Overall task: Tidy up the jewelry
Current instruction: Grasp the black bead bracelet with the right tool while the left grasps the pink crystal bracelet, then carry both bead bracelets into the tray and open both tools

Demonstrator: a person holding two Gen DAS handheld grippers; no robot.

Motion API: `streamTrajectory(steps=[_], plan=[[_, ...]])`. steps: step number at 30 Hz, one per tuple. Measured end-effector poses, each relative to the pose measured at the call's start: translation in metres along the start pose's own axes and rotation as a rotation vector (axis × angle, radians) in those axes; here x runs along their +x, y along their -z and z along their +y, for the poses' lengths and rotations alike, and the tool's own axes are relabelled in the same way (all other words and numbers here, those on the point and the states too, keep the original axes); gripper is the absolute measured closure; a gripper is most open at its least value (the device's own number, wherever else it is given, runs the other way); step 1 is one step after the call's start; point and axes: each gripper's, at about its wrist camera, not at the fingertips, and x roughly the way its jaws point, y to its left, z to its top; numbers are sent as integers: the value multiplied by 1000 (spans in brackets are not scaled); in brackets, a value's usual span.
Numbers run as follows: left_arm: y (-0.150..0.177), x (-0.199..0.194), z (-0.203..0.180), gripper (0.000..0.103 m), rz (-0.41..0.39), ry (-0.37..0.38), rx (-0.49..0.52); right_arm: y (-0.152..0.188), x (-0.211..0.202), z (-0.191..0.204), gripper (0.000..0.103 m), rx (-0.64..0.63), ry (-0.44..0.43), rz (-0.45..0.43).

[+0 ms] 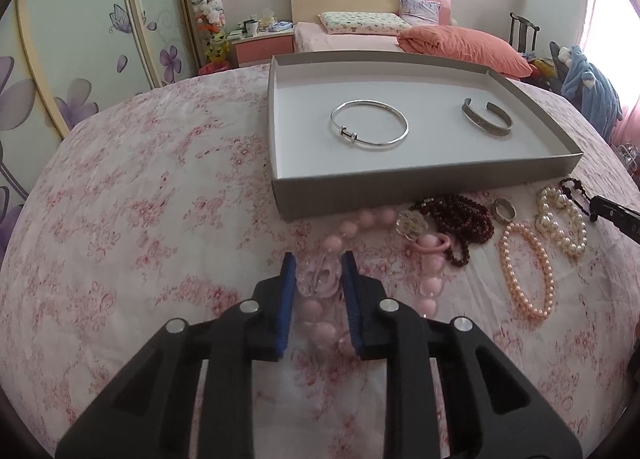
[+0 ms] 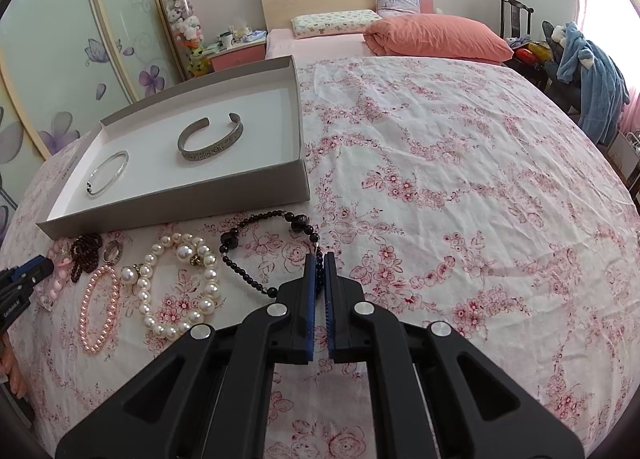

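My left gripper is shut on a pink bead bracelet that lies on the floral cloth just in front of the grey tray. My right gripper is shut on the black bead bracelet, which lies right of the tray's front corner. The tray holds a thin silver bangle and a wide engraved silver cuff. Loose on the cloth lie a dark red bead string, a silver ring, a peach pearl bracelet and a white pearl bracelet.
The table carries a pink floral cloth. A bed with an orange quilt stands behind, a nightstand at its left. A chair with blue clothing is at far right. Sliding wardrobe doors run along the left.
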Motion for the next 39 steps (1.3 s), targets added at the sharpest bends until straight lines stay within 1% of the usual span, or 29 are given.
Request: streamTrajectory(steps=[4, 9, 13, 19, 26, 33, 39], plan=[[4, -13, 7, 79, -29, 16, -19, 0, -16, 2, 98, 0, -44, -63], [4, -40, 13, 79, -98, 72, -64, -6, -42, 11, 98, -2, -123, -150], [5, -60, 13, 79, -151, 122, -88, -8, -56, 18, 98, -8, -173, -195], [7, -73, 6, 79, -181, 165, -99, -7, -68, 28, 98, -19, -218, -225], [9, -82, 2, 80, -200, 185, -112, 0, -77, 40, 98, -43, -260, -237], [8, -91, 1, 79, -224, 181, -135, 3, -86, 55, 98, -73, -290, -260], [6, -102, -1, 79, -268, 144, -162, 4, -99, 68, 98, -99, -299, -315]])
